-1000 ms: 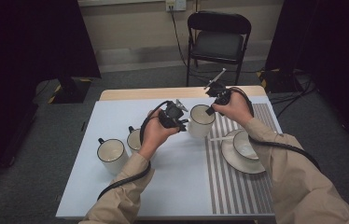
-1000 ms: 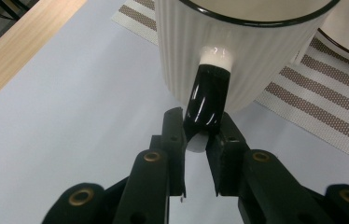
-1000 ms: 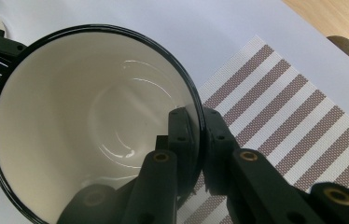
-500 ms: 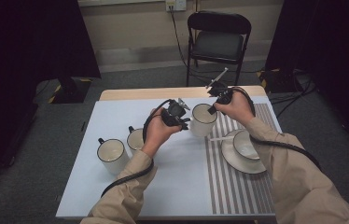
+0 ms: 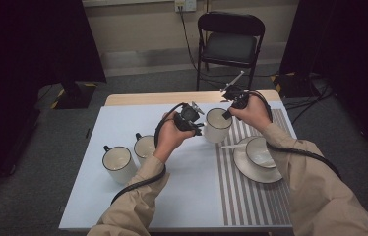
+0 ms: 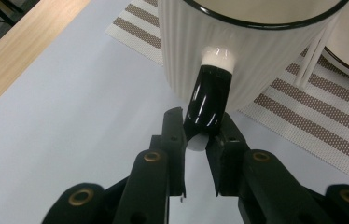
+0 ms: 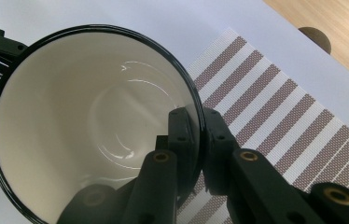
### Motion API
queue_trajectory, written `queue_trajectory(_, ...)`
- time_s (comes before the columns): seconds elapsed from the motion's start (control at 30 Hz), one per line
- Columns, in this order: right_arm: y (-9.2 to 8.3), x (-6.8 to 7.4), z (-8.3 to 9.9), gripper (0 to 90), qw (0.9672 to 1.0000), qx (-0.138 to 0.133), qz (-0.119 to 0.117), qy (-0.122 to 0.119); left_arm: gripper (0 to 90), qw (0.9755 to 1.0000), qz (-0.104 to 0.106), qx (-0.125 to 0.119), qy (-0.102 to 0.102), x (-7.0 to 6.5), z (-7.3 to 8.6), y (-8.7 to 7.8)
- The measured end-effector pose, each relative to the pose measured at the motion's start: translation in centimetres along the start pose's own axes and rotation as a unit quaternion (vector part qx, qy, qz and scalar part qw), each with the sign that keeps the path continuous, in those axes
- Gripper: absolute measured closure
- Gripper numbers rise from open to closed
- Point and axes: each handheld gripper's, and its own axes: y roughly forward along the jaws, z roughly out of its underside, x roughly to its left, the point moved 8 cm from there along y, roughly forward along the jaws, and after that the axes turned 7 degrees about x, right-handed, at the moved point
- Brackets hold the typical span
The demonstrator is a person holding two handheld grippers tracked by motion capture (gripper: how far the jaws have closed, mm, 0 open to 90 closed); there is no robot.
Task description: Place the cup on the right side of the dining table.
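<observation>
A white ribbed mug (image 5: 217, 126) with a black rim sits at the left edge of the striped mat (image 5: 251, 196), held from both sides. My left gripper (image 5: 198, 127) is shut on its black handle (image 6: 210, 95), and the jaws pinch the handle's lower end (image 6: 196, 135). From the far right side, my right gripper (image 5: 227, 114) is shut on the rim, one jaw inside the mug (image 7: 84, 140) and one outside (image 7: 196, 126). Nothing is inside the mug. I cannot tell whether its base touches the mat.
Two more black-rimmed mugs (image 5: 118, 164) (image 5: 145, 146) stand at the left on the pale blue table cover (image 5: 187, 196). On the mat, a cup on a saucer (image 5: 265, 174) with a white spoon (image 5: 232, 146) sits near my right forearm. A black chair (image 5: 231, 42) stands behind the table.
</observation>
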Motion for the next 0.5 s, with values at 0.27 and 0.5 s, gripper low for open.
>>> queue_trajectory(0.27,-0.07,-0.37,0.29,84.1,1.0,0.002,0.004,0.004,78.0,1.0,0.0,-0.003,-0.001,-0.06,-0.38,0.34)
queue_trajectory(0.5,-0.05,-0.84,0.48,84.1,0.9999,0.003,0.009,0.008,78.0,1.0,0.002,-0.003,-0.002,-0.04,-0.79,0.79)
